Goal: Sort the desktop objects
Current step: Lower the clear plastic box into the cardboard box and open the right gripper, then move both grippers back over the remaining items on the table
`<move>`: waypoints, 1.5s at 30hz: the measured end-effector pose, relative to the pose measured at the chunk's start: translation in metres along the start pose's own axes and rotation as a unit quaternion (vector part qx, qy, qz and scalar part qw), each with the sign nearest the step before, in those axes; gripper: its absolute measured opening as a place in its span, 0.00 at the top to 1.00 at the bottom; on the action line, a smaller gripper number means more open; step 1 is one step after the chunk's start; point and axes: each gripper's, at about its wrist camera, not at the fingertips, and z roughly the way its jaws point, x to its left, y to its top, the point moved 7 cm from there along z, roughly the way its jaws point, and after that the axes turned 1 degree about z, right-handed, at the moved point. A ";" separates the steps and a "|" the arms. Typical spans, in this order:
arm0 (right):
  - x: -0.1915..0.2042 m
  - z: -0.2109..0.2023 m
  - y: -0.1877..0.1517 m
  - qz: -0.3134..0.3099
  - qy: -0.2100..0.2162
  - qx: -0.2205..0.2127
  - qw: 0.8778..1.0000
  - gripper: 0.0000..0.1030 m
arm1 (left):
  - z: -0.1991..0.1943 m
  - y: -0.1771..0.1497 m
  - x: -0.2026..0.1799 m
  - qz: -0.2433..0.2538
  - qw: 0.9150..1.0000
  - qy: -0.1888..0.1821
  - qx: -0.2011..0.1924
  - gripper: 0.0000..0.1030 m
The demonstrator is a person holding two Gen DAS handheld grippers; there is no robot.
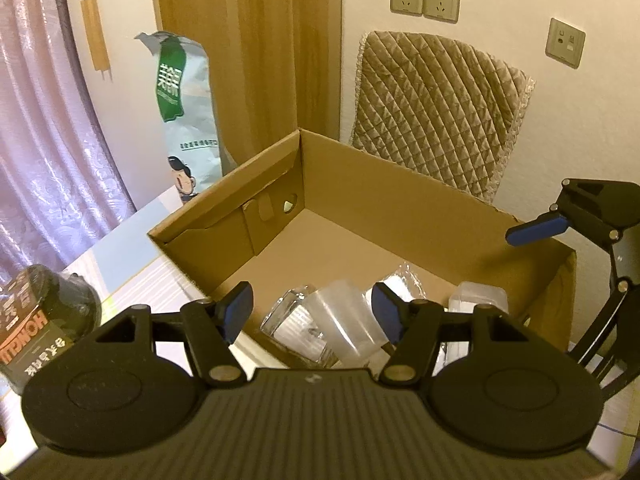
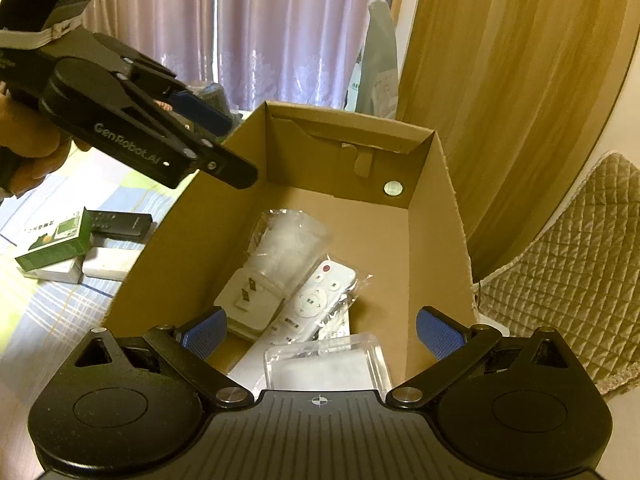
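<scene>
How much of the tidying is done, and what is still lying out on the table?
Partly done. The cardboard box already holds a white remote, a plastic cup and a clear case. Nothing is in hand: the left hand-held gripper and right hand-held gripper are both open and empty above the box. Left on the table: a green box, a black remote and a dark jar.

Black jar (image 1: 44,320) cut off at left edge.

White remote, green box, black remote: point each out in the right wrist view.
white remote (image 2: 316,300), right wrist view, on its round button pad, inside the cardboard box.
green box (image 2: 56,246), right wrist view, on its top face, on the table.
black remote (image 2: 120,224), right wrist view, mid-body, behind the green box.
</scene>
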 end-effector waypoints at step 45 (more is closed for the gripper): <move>0.221 -0.036 0.021 -0.034 0.121 -0.041 0.991 0.00 | -0.230 -0.271 0.081 -0.178 0.970 0.157 0.048 0.14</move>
